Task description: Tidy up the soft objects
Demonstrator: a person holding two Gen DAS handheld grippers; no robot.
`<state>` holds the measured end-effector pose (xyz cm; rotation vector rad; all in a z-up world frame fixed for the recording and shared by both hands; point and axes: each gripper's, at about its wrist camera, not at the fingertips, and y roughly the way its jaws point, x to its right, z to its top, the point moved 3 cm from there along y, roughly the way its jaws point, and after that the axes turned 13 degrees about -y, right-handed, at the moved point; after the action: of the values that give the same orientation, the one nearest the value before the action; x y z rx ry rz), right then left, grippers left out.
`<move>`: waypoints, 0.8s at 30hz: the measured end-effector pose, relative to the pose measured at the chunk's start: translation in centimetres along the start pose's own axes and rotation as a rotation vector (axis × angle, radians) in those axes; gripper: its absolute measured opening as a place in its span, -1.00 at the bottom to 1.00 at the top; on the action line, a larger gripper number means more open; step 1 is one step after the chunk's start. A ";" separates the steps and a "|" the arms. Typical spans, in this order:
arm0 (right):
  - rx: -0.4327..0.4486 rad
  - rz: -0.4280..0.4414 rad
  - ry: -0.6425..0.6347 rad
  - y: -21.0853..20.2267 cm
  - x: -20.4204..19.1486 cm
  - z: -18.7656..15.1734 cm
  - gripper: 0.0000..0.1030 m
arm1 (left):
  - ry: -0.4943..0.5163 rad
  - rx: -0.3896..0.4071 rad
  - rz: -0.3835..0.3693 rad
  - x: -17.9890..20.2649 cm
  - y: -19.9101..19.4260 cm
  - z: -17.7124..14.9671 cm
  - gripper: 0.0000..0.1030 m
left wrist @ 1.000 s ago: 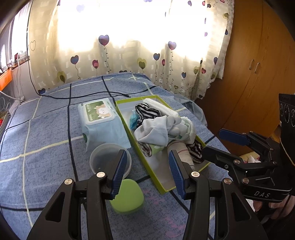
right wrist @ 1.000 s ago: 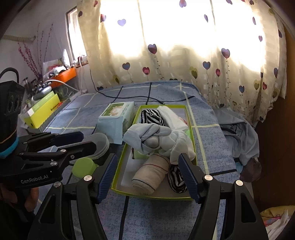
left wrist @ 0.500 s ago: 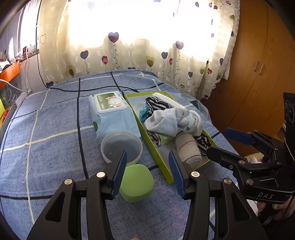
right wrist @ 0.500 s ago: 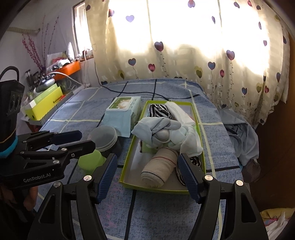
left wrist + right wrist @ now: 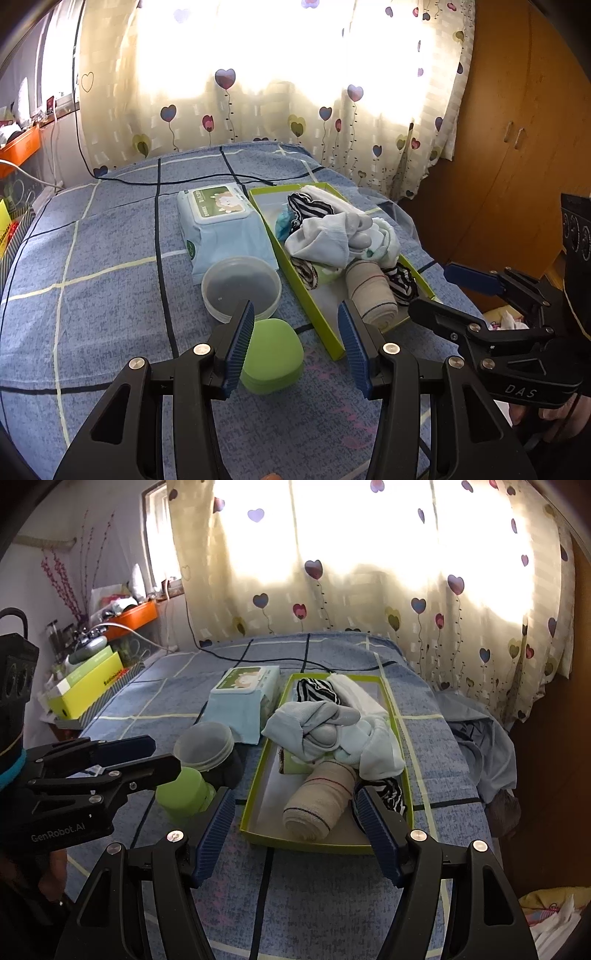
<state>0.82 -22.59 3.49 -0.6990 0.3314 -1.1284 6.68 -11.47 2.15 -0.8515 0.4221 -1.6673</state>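
- My left gripper (image 5: 297, 349): jaws held apart with nothing between the blue pads, hovering above the blue checked bedspread (image 5: 110, 266); a green rounded case (image 5: 272, 356) lies on the cloth just past the left pad.
- My right gripper (image 5: 295, 829): jaws also spread wide and empty, hanging over the near end of the green tray (image 5: 258, 786); neither pad touches the tray or its contents.
- Green tray: a shallow rectangular box lying flat on the bedspread, its long side running away from me toward the curtain (image 5: 369, 590).
- Soft objects, all inside the tray: a rolled beige sock (image 5: 319, 799) at the near end, lying on its side; a pale blue bundle of socks (image 5: 325, 734) heaped in the middle; a black-and-white striped piece (image 5: 317, 690) at the far end, another (image 5: 391, 794) beside the beige roll.
- Clear round container (image 5: 242, 288): on the bedspread just left of the tray, touching the wet-wipes pack (image 5: 221, 225) behind it.
- Crumpled blue cloth (image 5: 480, 738): at the bed's right edge, outside the tray.
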 end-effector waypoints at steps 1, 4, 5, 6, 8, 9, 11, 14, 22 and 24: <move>0.003 0.000 0.005 -0.2 0.1 -0.2 0.34 | 0.001 0.000 0.001 0.1 0.0 0.0 -0.06; 0.008 -0.006 0.016 -0.8 0.3 -0.7 0.35 | -0.001 -0.003 0.006 0.2 0.2 0.0 -0.06; 0.008 -0.010 0.020 -0.9 0.4 -0.8 0.35 | 0.001 -0.007 0.005 0.3 0.3 -0.1 -0.06; 0.009 -0.012 0.025 -1.0 0.5 -1.0 0.35 | 0.002 -0.011 0.007 0.5 0.5 -0.1 -0.06; 0.011 -0.012 0.032 -1.2 0.7 -1.2 0.35 | 0.004 -0.021 0.012 0.8 0.8 -0.2 -0.06; 0.011 -0.012 0.033 -1.3 0.7 -1.3 0.35 | 0.007 -0.025 0.014 0.9 1.0 -0.3 -0.06; 0.013 -0.011 0.030 -1.5 0.6 -1.4 0.35 | 0.011 -0.030 0.017 1.2 1.1 -0.3 -0.06; 0.022 -0.007 0.024 -1.8 0.5 -1.5 0.36 | 0.014 -0.031 0.013 1.5 1.1 -0.5 -0.06; 0.027 -0.004 0.019 -1.9 0.4 -1.5 0.37 | 0.007 -0.025 0.003 1.6 0.6 -0.8 -0.06; 0.027 -0.009 0.023 -1.8 0.5 -1.6 0.37 | 0.009 -0.018 0.008 1.7 0.3 -0.9 -0.06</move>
<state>-1.22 -24.01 3.54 -0.6651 0.3321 -1.1479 6.08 -13.29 1.84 -0.8545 0.4469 -1.6628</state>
